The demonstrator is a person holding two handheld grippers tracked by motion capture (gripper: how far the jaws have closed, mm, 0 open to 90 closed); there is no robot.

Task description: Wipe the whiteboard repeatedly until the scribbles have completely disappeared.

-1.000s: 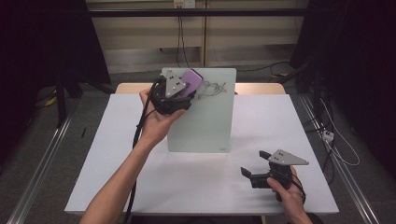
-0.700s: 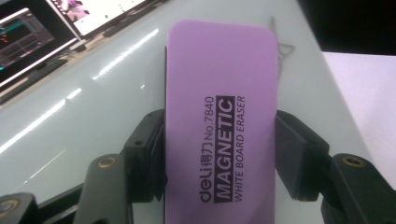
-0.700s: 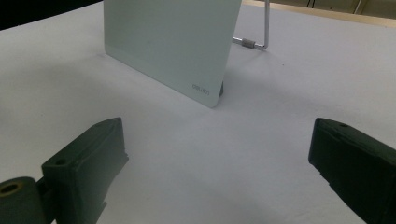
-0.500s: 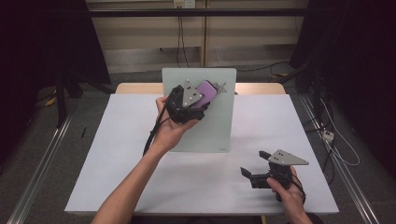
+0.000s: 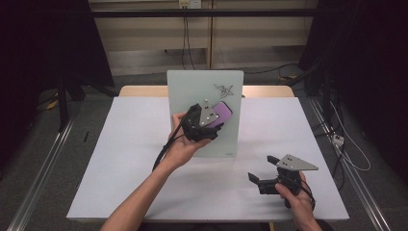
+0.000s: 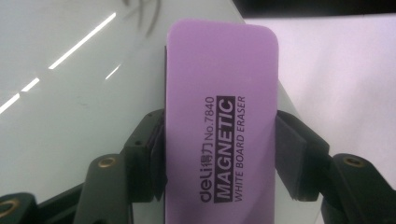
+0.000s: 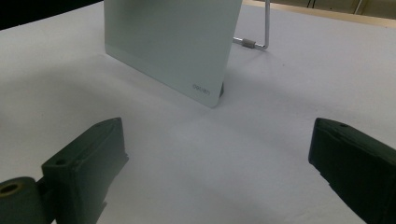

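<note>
A pale glass whiteboard [image 5: 192, 91] stands tilted on the white table, with a dark scribble [image 5: 223, 90] near its top right corner. My left gripper [image 5: 217, 115] is shut on a purple magnetic whiteboard eraser [image 5: 223, 112], held against the board just below and left of the scribble. In the left gripper view the eraser [image 6: 219, 116] sits between both jaws, and the scribble [image 6: 142, 14] lies at the top edge. My right gripper [image 5: 262, 171] rests open on the table at the front right, with nothing between its jaws [image 7: 212, 172]. The board's lower corner [image 7: 205, 88] is ahead of it.
The white table [image 5: 120, 159] has free room on the left and at the front. A wire stand [image 7: 261, 37] props the board from behind. Dark curtains, cables on the floor and a metal rail surround the table.
My left gripper has carried the eraser rightward and down across the board, from its top left to a spot near the scribble. The right gripper has stayed put.
</note>
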